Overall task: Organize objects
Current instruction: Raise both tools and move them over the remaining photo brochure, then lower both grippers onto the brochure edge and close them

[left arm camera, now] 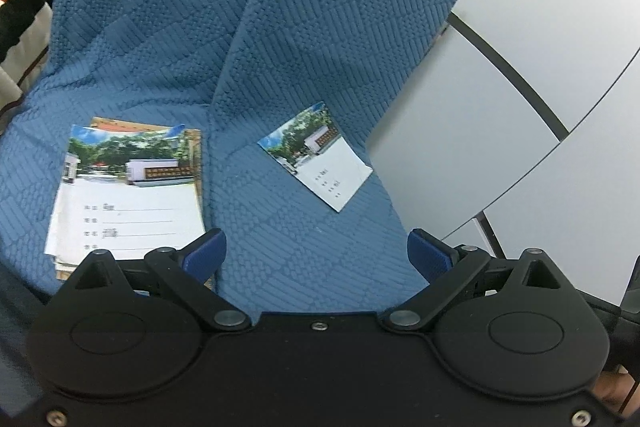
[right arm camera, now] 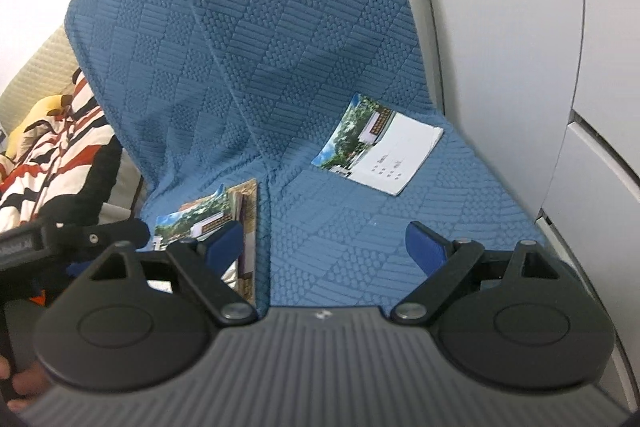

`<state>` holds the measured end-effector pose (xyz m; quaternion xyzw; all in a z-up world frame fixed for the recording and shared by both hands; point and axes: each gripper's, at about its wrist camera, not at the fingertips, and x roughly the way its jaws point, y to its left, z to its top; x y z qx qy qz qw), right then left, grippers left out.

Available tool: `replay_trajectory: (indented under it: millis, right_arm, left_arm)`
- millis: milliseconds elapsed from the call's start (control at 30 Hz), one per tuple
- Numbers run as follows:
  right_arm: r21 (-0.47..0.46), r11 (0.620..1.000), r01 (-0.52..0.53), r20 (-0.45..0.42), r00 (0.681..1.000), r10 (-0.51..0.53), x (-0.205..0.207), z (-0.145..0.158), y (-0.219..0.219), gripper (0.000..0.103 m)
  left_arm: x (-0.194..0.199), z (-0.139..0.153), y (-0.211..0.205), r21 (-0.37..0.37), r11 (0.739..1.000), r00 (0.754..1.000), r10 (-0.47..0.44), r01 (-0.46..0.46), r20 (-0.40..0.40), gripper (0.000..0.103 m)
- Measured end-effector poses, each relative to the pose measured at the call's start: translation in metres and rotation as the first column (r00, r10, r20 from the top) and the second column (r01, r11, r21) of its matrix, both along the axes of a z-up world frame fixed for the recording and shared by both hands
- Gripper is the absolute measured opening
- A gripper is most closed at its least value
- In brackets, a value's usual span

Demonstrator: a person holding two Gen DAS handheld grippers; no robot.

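Observation:
A stack of notebooks [left arm camera: 128, 187] with a photo cover lies on the blue quilted sofa cover [left arm camera: 280, 47], at the left. A single notebook [left arm camera: 320, 157] of the same kind lies apart to the right, near the cover's edge. My left gripper [left arm camera: 316, 255] is open and empty, just in front of the stack and above the seat. In the right wrist view the single notebook [right arm camera: 380, 143] lies ahead to the right and the stack [right arm camera: 212, 223] is at the lower left. My right gripper [right arm camera: 324, 247] is open and empty above the seat.
A grey-white cabinet [left arm camera: 520, 87] with dark seams stands right of the sofa. A striped red, black and white cloth [right arm camera: 52, 163] lies to the left. The left gripper's body [right arm camera: 60, 239] shows at the left edge of the right wrist view.

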<state>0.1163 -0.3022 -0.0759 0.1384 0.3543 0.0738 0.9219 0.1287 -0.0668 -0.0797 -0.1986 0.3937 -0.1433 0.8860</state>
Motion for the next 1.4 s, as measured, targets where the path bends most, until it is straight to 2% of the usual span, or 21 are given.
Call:
replay_trajectory:
  millis: [233, 500, 767, 1033, 1133, 1200, 1333, 1400]
  right_arm:
    - [-0.003, 0.999, 0.036, -0.002, 0.999, -0.036, 0.006, -0.006, -0.02, 0.09]
    - [0.003, 0.997, 0.081, -0.012, 0.997, -0.08, 0.022, -0.027, -0.039, 0.09]
    - [0.001, 0.991, 0.134, -0.032, 0.991, -0.134, 0.054, -0.068, -0.058, 0.09]
    - [0.053, 0.987, 0.151, -0.044, 0.988, -0.149, 0.091, -0.113, -0.069, 0.09]
    - [0.095, 0.985, 0.141, -0.036, 0.99, -0.138, 0.105, -0.117, -0.071, 0.09]
    - [0.08, 0.986, 0.143, -0.01, 0.99, -0.143, 0.116, -0.119, -0.07, 0.09]
    - [0.093, 0.986, 0.141, -0.011, 0.99, -0.141, 0.138, -0.13, -0.074, 0.09]
    - [0.114, 0.984, 0.136, -0.022, 0.991, -0.134, 0.151, -0.137, -0.078, 0.089]
  left_arm:
    - [0.014, -0.009, -0.023, -0.008, 0.999, 0.999, -0.033, 0.033, -0.023, 0.097]
    - [0.042, -0.025, -0.042, 0.012, 0.999, 0.998, -0.051, 0.051, -0.031, 0.097]
    - [0.076, -0.057, -0.061, 0.02, 0.999, 0.998, -0.044, 0.044, -0.036, 0.097]
    - [0.112, -0.09, -0.081, 0.026, 0.999, 0.998, -0.027, 0.028, -0.048, 0.097]
    - [0.128, -0.1, -0.086, 0.029, 0.999, 0.998, -0.033, 0.034, -0.056, 0.094]
    - [0.138, -0.109, -0.087, 0.021, 1.0, 0.997, -0.019, 0.02, -0.076, 0.093]
    - [0.16, -0.128, -0.085, -0.031, 0.999, 0.993, 0.004, -0.008, -0.117, 0.087]
    - [0.169, -0.138, -0.084, -0.065, 0.998, 0.99, 0.011, -0.02, -0.141, 0.077]
